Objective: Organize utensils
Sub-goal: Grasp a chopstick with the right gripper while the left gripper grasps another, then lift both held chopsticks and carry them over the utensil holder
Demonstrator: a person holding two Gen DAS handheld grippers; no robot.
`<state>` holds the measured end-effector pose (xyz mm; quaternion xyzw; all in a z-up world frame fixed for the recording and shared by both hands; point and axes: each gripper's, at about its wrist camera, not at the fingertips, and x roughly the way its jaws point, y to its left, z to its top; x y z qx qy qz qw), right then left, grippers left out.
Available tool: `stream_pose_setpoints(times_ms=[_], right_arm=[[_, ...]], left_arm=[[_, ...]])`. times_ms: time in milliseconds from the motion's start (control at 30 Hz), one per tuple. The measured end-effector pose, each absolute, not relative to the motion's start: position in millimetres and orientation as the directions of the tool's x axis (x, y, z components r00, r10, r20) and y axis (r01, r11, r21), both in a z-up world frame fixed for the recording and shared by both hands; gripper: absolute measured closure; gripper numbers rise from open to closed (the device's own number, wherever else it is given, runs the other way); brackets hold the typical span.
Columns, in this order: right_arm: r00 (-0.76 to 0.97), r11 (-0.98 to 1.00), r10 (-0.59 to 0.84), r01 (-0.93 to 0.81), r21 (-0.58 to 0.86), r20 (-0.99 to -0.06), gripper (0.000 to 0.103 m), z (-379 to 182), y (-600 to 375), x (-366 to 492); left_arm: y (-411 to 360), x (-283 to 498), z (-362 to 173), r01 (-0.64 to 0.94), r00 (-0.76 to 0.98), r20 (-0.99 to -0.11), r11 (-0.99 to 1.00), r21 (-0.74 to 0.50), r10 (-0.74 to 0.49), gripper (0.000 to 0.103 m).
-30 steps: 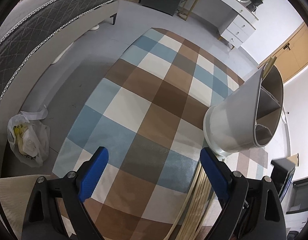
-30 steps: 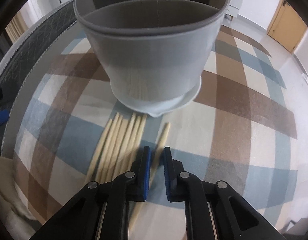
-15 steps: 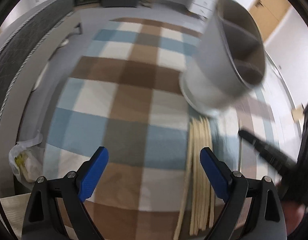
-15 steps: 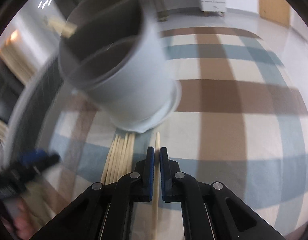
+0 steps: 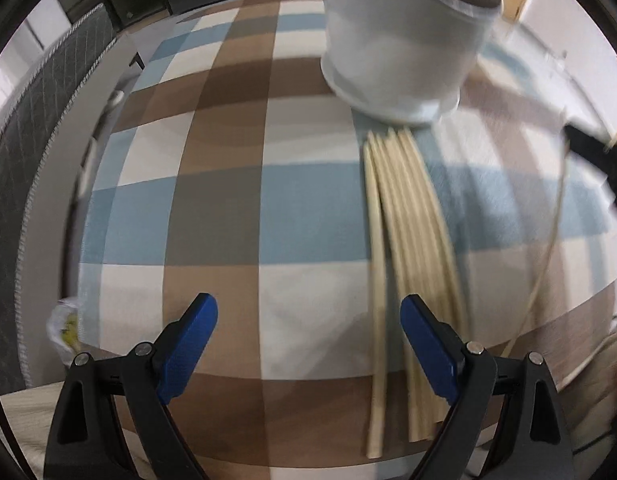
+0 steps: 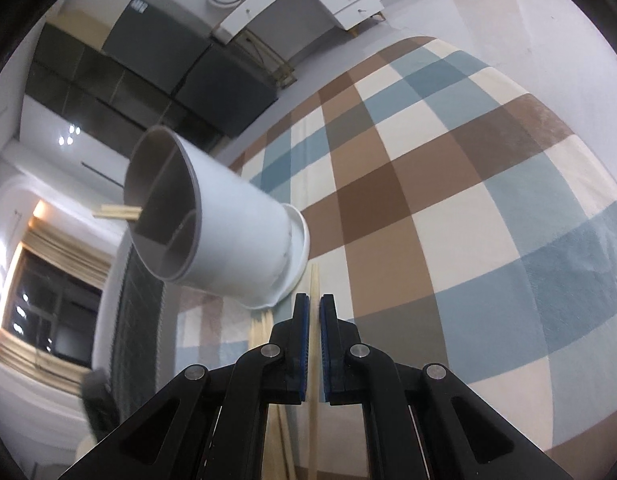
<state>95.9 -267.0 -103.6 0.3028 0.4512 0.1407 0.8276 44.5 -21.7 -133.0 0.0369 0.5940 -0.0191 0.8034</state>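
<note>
Pale wooden chopsticks [image 5: 408, 216], matt plastic holder [image 5: 404, 40], woven rug [image 5: 228, 200].

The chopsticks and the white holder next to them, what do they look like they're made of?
The chopsticks look like pale bamboo or light wood: matte, cream-yellow, uniform sticks, though blur hides any grain. The holder looks like plastic, possibly glazed ceramic: smooth white outside with a soft sheen, a grey inside with thin dividers and a thin moulded rim. The right gripper is shut on one chopstick.

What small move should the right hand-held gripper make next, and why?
Probably carry its pale wooden chopstick up over the white divided utensil holder. The right hand-held gripper is shut on that stick, more chopsticks remain on the checked rug, and some already stand in the holder.
</note>
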Motion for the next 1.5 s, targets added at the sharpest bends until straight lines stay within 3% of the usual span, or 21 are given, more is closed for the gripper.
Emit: stream_pose_setpoints(times_ms=[167,267,333,500,600,733,800,1067,1500], right_arm=[[0.566,0.761,0.511,0.052,0.647,-0.647,0.098,-101.6,-273.5,94.0],[0.568,0.765,0.503,0.058,0.642,-0.651,0.098,-102.0,-273.3,94.0],[0.568,0.767,0.497,0.065,0.638,-0.656,0.098,-103.3,-272.9,94.0],[0.572,0.777,0.487,0.060,0.626,-0.660,0.098,-104.3,-267.9,96.5],[0.587,0.785,0.480,0.046,0.618,-0.652,0.098,-100.9,-265.3,100.1],[0.602,0.777,0.478,0.049,0.627,-0.640,0.098,-98.6,-266.6,105.5],[0.607,0.778,0.474,0.050,0.626,-0.638,0.098,-97.9,-267.5,108.2],[0.630,0.835,0.461,-0.070,0.545,-0.626,0.098,-75.1,-250.8,101.2],[0.720,0.915,0.377,-0.191,0.356,-0.583,0.099,-30.2,-218.6,31.4]], left_arm=[[-23.2,44.9,-134.9,0.077,0.284,-0.958,0.995,0.059,0.035,0.014],[-20.9,49.3,-134.5,0.071,0.280,-0.960,0.997,0.014,-0.007,0.024],[-21.9,57.3,-134.2,0.074,0.270,-0.962,0.997,-0.012,-0.032,0.037],[-34.4,77.7,-132.0,0.105,0.271,-0.962,0.994,-0.008,-0.036,0.048],[-41.7,89.3,-131.2,0.129,0.267,-0.963,0.992,-0.013,-0.048,0.062],[-43.7,99.5,-130.6,0.158,0.252,-0.966,0.987,-0.024,-0.064,0.092],[-46.4,106.1,-131.1,0.169,0.245,-0.966,0.985,-0.038,-0.079,0.101],[-33.7,103.0,-112.6,0.156,0.317,-0.935,0.981,-0.112,-0.158,0.102],[3.3,18.9,-29.7,0.133,0.631,-0.738,0.970,-0.202,-0.240,0.102]])
